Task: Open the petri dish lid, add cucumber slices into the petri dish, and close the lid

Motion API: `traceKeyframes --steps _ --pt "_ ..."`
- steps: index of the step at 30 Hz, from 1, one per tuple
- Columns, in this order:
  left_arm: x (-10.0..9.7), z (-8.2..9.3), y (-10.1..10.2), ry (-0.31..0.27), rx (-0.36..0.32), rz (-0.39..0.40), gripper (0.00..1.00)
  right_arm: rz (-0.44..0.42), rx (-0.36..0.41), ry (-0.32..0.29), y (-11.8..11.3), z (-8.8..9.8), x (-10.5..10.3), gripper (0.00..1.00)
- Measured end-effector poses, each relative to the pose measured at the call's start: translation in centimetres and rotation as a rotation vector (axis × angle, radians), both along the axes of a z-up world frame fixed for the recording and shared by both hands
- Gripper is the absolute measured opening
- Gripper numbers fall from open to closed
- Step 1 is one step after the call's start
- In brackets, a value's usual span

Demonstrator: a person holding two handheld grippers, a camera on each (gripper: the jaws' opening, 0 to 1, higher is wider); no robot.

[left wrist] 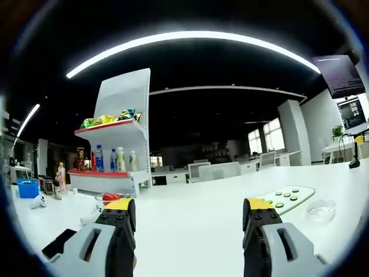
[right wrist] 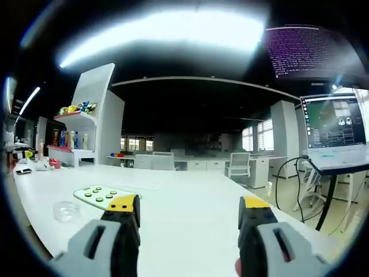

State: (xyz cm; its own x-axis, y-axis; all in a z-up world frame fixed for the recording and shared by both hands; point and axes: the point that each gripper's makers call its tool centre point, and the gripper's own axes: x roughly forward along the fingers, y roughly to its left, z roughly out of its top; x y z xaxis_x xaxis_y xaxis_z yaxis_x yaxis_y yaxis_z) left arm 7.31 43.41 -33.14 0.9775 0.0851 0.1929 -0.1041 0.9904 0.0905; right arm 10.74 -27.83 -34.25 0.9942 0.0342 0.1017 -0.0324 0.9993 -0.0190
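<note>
A clear petri dish [left wrist: 320,210] with its lid on rests on the white table, right of my left gripper [left wrist: 188,214]. Just behind it lies a pale cutting board [left wrist: 286,198] carrying several green cucumber slices. My left gripper is open, held above the table with nothing between its jaws. In the right gripper view the petri dish [right wrist: 66,210] sits at the lower left, with the cutting board [right wrist: 105,194] and its cucumber slices behind it. My right gripper [right wrist: 189,212] is open and empty, to the right of both.
A white shelf unit [left wrist: 118,138] with bottles and snack bags stands at the back left. A blue box [left wrist: 27,187], a red item [left wrist: 111,197] and a dark phone [left wrist: 59,243] lie on the left. Monitors [right wrist: 334,124] on a stand rise right, beyond the table edge.
</note>
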Motion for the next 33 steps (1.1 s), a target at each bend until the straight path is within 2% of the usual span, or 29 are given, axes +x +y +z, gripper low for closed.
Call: traceKeyframes --steps 16,27,33 --pt "-0.5 -0.1 -0.1 -0.004 -0.007 0.002 0.75 -0.012 0.014 -0.012 -0.7 0.2 -1.0 0.68" --pt "-0.5 0.1 0.1 -0.007 -0.011 -0.01 0.76 -0.011 0.002 -0.001 -1.0 0.3 -1.1 0.68" --pt "-0.6 0.1 0.1 -0.018 -0.04 -0.033 0.75 0.005 -0.016 0.021 -1.0 -0.1 -1.0 0.68"
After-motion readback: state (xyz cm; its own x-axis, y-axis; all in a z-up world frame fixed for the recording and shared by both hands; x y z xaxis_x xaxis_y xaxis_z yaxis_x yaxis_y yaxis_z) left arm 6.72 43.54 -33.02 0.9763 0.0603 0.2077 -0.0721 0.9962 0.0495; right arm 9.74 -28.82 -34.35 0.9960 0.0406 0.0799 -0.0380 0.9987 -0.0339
